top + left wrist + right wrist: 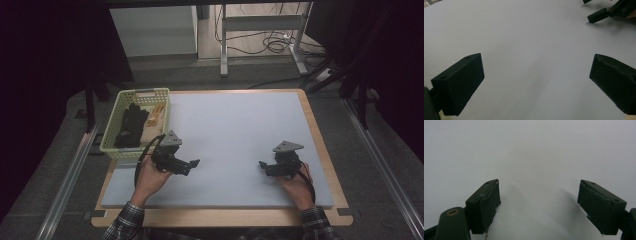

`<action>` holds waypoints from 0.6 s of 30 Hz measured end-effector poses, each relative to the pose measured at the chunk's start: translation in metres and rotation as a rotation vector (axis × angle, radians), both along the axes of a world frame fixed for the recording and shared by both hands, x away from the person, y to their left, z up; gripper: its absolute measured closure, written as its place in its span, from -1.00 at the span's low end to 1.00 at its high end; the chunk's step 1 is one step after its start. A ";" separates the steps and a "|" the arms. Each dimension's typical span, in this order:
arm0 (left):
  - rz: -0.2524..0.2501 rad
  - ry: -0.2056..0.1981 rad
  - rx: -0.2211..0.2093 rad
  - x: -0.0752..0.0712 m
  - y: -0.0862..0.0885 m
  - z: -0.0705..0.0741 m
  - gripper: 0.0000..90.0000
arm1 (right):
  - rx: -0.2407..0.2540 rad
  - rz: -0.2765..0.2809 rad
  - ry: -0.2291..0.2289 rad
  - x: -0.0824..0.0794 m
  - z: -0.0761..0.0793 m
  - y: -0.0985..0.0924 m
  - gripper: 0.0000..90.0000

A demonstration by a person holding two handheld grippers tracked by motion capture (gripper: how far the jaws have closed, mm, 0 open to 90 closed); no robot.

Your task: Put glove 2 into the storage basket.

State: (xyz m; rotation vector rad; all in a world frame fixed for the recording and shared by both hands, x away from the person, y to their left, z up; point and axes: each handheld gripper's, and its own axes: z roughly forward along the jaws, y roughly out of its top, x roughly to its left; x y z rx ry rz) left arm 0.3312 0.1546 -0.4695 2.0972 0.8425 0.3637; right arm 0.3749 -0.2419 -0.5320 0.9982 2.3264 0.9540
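Note:
A pale grey mat (235, 130) covers the wooden table. My left gripper (192, 165) rests low over the mat near its front left, held by a hand, jaws wide apart with nothing between them (536, 82). My right gripper (263, 166) sits at the front right, pointing left toward the other one, also open and empty (539, 202). In the left gripper view the right gripper's black tips (599, 15) appear at the top right. A pale green basket (114, 131) at the mat's left edge holds black gloves (131, 125) and tan pieces (155, 116).
The basket stands just behind my left gripper. Bare mat stretches between and beyond both grippers. The table's wooden rim (320, 135) borders the mat on the right. Metal frame legs (223, 45) and cables lie on the floor past the far edge.

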 end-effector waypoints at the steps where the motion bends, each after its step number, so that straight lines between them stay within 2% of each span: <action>1: 0.000 0.001 -0.003 -0.001 -0.001 -0.001 -1.00 | 0.000 0.000 0.000 0.000 0.000 0.000 -0.60; 18: -0.016 0.010 -0.014 -0.013 -0.002 -0.019 -1.00 | -0.001 0.000 -0.001 0.000 0.000 0.000 -0.61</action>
